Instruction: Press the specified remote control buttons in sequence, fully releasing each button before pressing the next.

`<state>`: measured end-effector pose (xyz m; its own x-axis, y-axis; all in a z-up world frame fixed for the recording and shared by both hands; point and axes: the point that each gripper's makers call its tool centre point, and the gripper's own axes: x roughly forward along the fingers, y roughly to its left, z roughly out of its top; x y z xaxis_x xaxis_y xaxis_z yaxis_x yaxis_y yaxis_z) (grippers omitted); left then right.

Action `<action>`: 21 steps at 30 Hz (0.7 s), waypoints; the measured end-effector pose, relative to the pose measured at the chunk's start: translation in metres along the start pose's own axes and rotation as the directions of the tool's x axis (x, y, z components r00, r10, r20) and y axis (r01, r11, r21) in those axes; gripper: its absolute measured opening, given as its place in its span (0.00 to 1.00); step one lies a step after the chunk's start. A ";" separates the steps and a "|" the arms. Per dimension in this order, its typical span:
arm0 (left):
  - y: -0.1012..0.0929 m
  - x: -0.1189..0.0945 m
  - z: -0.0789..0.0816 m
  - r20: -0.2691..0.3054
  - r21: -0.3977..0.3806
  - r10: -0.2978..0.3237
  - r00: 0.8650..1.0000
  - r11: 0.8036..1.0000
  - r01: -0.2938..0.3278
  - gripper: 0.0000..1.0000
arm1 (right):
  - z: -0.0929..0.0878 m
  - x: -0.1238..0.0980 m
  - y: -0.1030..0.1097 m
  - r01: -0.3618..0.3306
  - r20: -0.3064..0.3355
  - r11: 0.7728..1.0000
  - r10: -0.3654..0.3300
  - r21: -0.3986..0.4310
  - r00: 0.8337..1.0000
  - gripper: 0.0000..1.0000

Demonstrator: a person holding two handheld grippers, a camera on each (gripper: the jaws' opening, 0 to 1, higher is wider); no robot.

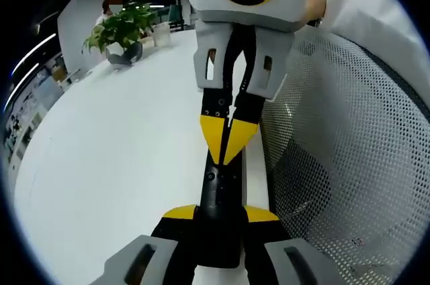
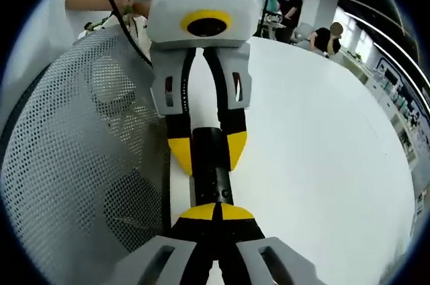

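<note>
White and broad, the desk (image 1: 121, 164) is stretching away into an open office, and a slim black remote control (image 1: 220, 211) is being held over its near edge, next to a pale mesh chair back (image 1: 349, 164). In the left gripper view, the left hand-held gripper (image 1: 220, 216) is clamping the remote's near end between its yellow-tipped jaws, the black body running forward between them. The right hand-held gripper (image 1: 228, 140) is coming in from the far side with its jaws drawn together to a point and their tips resting on the remote's top face, apparently pressing a button. The right gripper view is showing the same arrangement reversed: the right hand-held gripper (image 2: 216, 212) closed to a point on the remote (image 2: 209, 167), the left one (image 2: 205, 150) gripping the far end. Judging by its look, the remote is light, stiff and smooth-cased plastic, so it is likely to slip or pivot under a push; holding it by the long edges near one end, as now, is leaving the buttons free. A potted plant (image 1: 121, 33) is standing well apart at the desk's far side, people are working in the distance, and a dark cable (image 2: 121, 19) is trailing by the chair. Nothing is blocking the buttons; the chair mesh just beside is the only crowding.
</note>
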<state>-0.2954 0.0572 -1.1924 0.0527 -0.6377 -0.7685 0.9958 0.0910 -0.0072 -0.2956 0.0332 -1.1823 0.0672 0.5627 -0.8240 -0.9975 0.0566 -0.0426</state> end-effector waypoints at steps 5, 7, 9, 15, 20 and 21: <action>0.000 0.000 0.000 -0.005 -0.004 0.001 1.000 1.000 -0.001 0.23 | 0.000 0.000 0.003 -0.035 -0.018 0.999 0.035 0.001 0.999 0.00; 0.000 0.000 -0.001 -0.006 -0.005 0.002 1.000 1.000 -0.002 0.23 | 0.000 0.001 0.003 -0.037 -0.038 0.999 0.036 -0.030 0.999 0.00; 0.000 0.000 -0.001 -0.007 -0.005 0.001 1.000 1.000 -0.001 0.23 | 0.000 0.003 0.002 -0.043 -0.068 0.999 0.042 -0.016 0.997 0.00; 0.000 0.000 -0.001 -0.016 -0.001 -0.002 1.000 1.000 0.002 0.23 | -0.002 0.003 0.000 -0.057 -0.102 0.997 0.063 0.056 0.993 0.00; 0.000 0.001 -0.001 -0.018 0.000 -0.002 1.000 1.000 0.002 0.23 | -0.002 0.000 0.001 -0.081 -0.052 0.992 0.086 0.092 0.995 0.00; 0.000 0.001 -0.001 -0.018 0.000 -0.002 1.000 1.000 0.002 0.23 | -0.002 0.000 0.001 -0.088 -0.045 0.991 0.093 0.098 0.995 0.00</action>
<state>-0.2952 0.0576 -1.1934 0.0497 -0.6238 -0.7800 0.9959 0.0899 -0.0085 -0.2963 0.0318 -1.1833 -0.0272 0.5277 -0.8490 -0.9925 0.0873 0.0861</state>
